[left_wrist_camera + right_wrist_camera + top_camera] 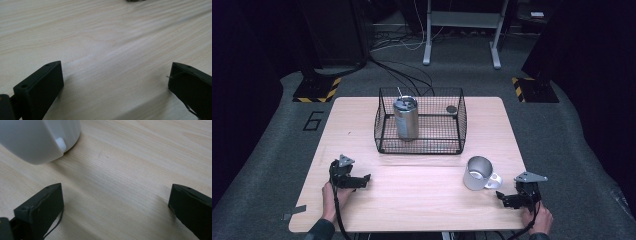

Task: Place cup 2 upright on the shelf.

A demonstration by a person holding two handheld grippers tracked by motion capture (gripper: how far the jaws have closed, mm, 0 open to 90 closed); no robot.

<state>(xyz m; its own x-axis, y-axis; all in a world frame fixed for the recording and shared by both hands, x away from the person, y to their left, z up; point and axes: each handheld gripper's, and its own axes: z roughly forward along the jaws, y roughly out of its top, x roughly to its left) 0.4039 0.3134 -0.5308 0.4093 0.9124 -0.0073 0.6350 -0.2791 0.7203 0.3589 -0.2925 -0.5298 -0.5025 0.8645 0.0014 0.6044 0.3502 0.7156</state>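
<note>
The room is dim, with a grey carpeted floor [267, 150] that carries a painted figure six, yellow-and-black hazard-striped bases [317, 90] at the left and right, loose cables and a pale metal frame [462, 30] at the back; on the floor stands the worktop [422, 190], a pale wood-grain board with rounded corners, its grain running in long streaks in both gripper views. At the far middle of the worktop sits a black wire basket [420, 145], rectangular and open-topped, of fine mesh; inside it, at its left, a brushed-metal tumbler [405, 118] stands upright with a lid and a thin straw; a small dark round disc [452, 109] lies in the basket's far right corner. Near the worktop's right front is the mug [478, 173], silvery-white with a smooth rounded wall, its handle pointing right toward the right gripper; in the right gripper view its pale wall [37, 137] fills the upper left. The right gripper [508, 198], black with a grey three-cornered plate, rests low on the worktop just beside the mug's handle, not touching it; its jaws stand wide apart with bare wood between them. The left gripper [359, 180] lies at the left front, well apart from the mug; its jaws are likewise spread wide over bare wood, holding nothing.
</note>
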